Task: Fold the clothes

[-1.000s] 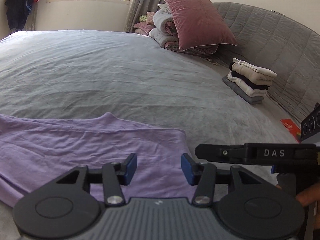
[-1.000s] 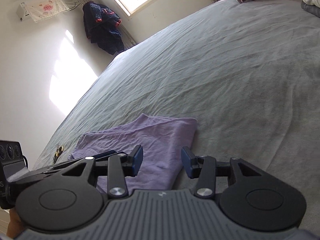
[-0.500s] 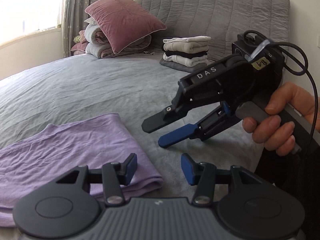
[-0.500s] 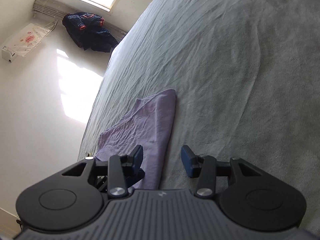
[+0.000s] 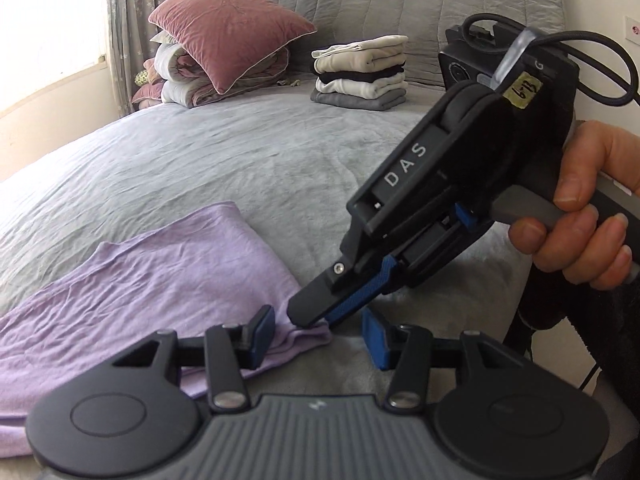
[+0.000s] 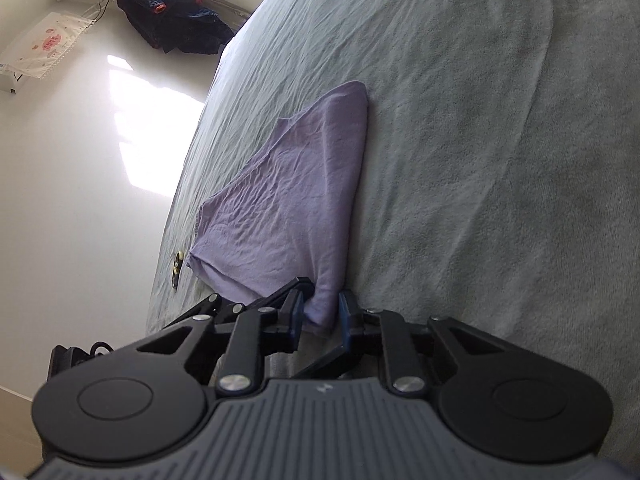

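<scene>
A purple garment (image 5: 160,280), folded flat, lies on the grey bed (image 5: 240,152). In the left wrist view my right gripper (image 5: 316,316), held by a hand (image 5: 580,216), slants down from the right onto the garment's near right corner. The right wrist view shows that purple garment (image 6: 296,200) with its corner pinched between the blue pads (image 6: 297,312) of my right gripper (image 6: 322,314), which is shut on it. My left gripper (image 5: 318,336) stands open just in front of the same corner, its fingers either side of it and holding nothing.
A stack of folded clothes (image 5: 360,72) sits by the quilted headboard (image 5: 400,4). A pink pillow (image 5: 228,28) rests on rolled bedding at the back left. A dark jacket (image 6: 176,16) hangs on the wall. A small dark object (image 6: 176,268) lies near the bed's edge.
My right gripper came down from mid-air onto the garment's corner and its jaws narrowed around it. The left gripper shifted closer to that corner and stayed open.
</scene>
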`<state>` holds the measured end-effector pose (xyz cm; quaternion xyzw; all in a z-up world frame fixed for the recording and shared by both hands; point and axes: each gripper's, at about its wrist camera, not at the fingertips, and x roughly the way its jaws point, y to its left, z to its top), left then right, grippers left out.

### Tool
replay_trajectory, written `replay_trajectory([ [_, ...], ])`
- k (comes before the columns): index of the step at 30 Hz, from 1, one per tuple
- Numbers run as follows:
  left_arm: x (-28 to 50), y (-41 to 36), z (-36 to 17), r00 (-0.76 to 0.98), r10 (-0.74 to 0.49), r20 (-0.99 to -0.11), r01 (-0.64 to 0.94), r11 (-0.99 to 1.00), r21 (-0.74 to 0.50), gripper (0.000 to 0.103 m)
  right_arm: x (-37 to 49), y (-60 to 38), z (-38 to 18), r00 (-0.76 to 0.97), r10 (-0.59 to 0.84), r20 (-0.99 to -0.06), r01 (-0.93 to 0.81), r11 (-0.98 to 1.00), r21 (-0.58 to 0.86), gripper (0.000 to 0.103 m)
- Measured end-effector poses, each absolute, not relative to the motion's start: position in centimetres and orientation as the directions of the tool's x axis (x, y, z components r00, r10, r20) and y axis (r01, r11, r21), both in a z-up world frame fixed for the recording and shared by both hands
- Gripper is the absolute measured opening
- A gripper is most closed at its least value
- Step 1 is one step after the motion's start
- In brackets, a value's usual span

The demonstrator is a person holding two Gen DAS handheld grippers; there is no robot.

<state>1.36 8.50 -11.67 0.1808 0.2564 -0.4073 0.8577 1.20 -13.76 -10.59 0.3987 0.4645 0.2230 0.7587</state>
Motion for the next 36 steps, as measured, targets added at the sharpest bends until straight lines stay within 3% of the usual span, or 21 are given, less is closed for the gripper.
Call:
replay_trajectory([
  [1, 1.3, 8.5, -11.7, 0.543, -0.604, -0.583, 0.789, 0.605, 0.108, 0.049, 1.2, -14.0, -10.5, 0.469, 0.714, -0.519, 0.033, 0.573, 0.819, 0.005],
  [6, 1.0, 8.0, -11.6, 0.603, -0.581, -0.547, 0.755, 0.636, 0.158, 0.047, 1.4, -15.1, -10.0, 0.469, 0.742, -0.479, 0.038, 0.525, 0.85, 0.006],
  [13, 1.6, 7.2, -11.9, 0.704, -0.472, -0.532, 0.66, 0.711, 0.243, 0.007, 1.7, -16.7, -9.4, 0.474, 0.771, -0.426, 0.043, 0.463, 0.885, 0.01],
  [14, 1.6, 7.3, -11.9, 0.706, -0.47, -0.53, 0.655, 0.717, 0.238, 0.006, 1.7, -16.7, -9.4, 0.484, 0.76, -0.434, 0.037, 0.477, 0.878, 0.015],
  [19, 1.1, 7.3, -11.5, 0.736, -0.444, -0.512, 0.614, 0.755, 0.228, 0.005, 3.5, -16.0, -10.5, 0.53, 0.697, -0.482, 0.048, 0.543, 0.838, 0.024],
  [25, 1.1, 6.3, -10.8, 0.762, -0.403, -0.506, 0.574, 0.782, 0.242, 0.005, 6.5, -16.3, -11.6, 0.62, 0.662, -0.421, 0.04, 0.51, 0.859, 0.024],
  [29, 0.9, 5.7, -10.6, 0.767, -0.371, -0.524, 0.561, 0.784, 0.266, 0.005, 7.9, -16.0, -12.2, 0.678, 0.613, -0.404, 0.059, 0.503, 0.862, 0.011],
  [36, -0.8, 3.9, -10.7, 0.8, -0.305, -0.517, 0.506, 0.805, 0.308, 0.004, 6.5, -16.7, -12.5, 0.724, 0.589, -0.358, 0.08, 0.444, 0.893, 0.007],
])
